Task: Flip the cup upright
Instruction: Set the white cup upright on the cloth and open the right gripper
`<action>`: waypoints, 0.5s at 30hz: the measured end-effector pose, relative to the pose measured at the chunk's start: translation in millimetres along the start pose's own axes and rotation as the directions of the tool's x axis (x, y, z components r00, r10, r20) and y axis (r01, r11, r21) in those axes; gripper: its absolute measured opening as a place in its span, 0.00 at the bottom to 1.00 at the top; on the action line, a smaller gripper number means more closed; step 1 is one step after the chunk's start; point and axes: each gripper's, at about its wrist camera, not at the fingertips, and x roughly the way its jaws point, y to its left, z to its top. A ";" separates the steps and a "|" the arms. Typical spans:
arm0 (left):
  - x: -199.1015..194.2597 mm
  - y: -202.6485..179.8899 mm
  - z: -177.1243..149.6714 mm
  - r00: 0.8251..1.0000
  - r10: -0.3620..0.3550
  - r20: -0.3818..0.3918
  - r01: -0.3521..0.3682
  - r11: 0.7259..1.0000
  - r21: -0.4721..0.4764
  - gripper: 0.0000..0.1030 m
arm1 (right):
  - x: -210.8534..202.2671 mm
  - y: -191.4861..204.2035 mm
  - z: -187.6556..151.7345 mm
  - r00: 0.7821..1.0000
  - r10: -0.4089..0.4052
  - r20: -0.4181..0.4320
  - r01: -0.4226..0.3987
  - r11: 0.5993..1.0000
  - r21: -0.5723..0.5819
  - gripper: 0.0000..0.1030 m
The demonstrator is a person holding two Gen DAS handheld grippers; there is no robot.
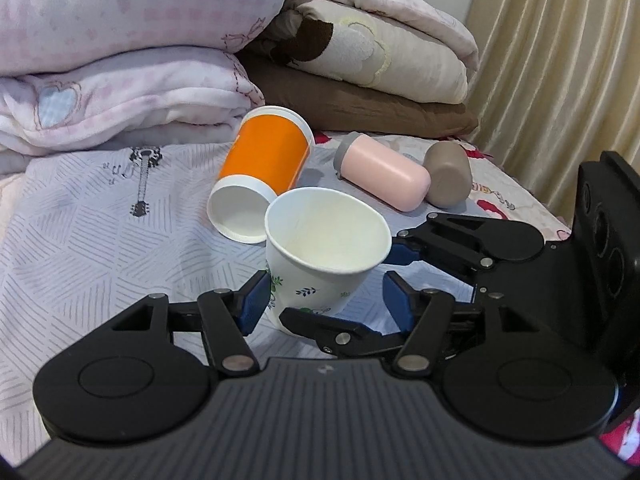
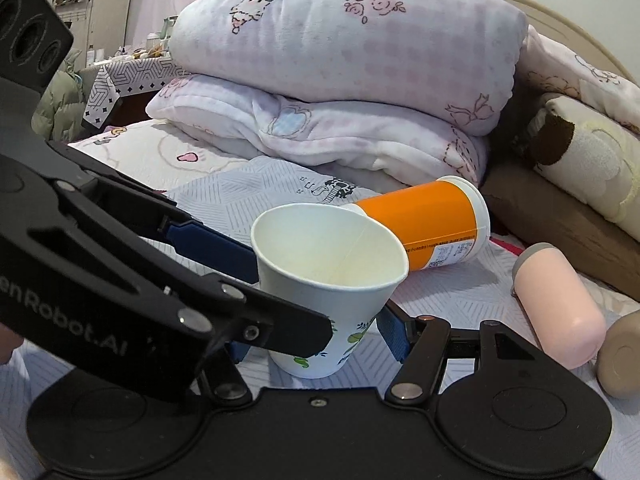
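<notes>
A white paper cup (image 1: 320, 256) with green leaf prints stands mouth up, slightly tilted, on the grey patterned sheet (image 1: 100, 220). It also shows in the right wrist view (image 2: 324, 280). My left gripper (image 1: 326, 304) is open, its blue pads either side of the cup's lower wall, the left pad touching or nearly so. My right gripper (image 2: 316, 340) is also open around the cup's base; its fingers (image 1: 404, 252) reach in from the right in the left wrist view. An orange cup (image 1: 264, 172) lies on its side just behind.
A pink bottle (image 1: 384, 174) and a brown cup (image 1: 448, 178) lie on their sides at the right. Folded pink blankets (image 1: 120, 80) and brown-and-cream bedding (image 1: 360, 72) are stacked behind. A beige curtain (image 1: 560, 60) hangs at the right.
</notes>
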 end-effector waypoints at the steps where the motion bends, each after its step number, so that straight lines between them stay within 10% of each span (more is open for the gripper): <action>1: -0.1 -0.2 0.5 1.000 0.000 -0.003 0.000 1.000 -0.002 0.60 | -1.8 0.2 -0.3 1.000 0.002 0.002 -0.002 1.000 0.008 0.67; 15: -19.0 -17.8 2.1 0.992 0.079 -0.094 -0.081 0.997 -0.008 0.68 | -20.8 -0.1 -12.9 0.999 -0.041 0.012 0.039 0.985 0.170 0.77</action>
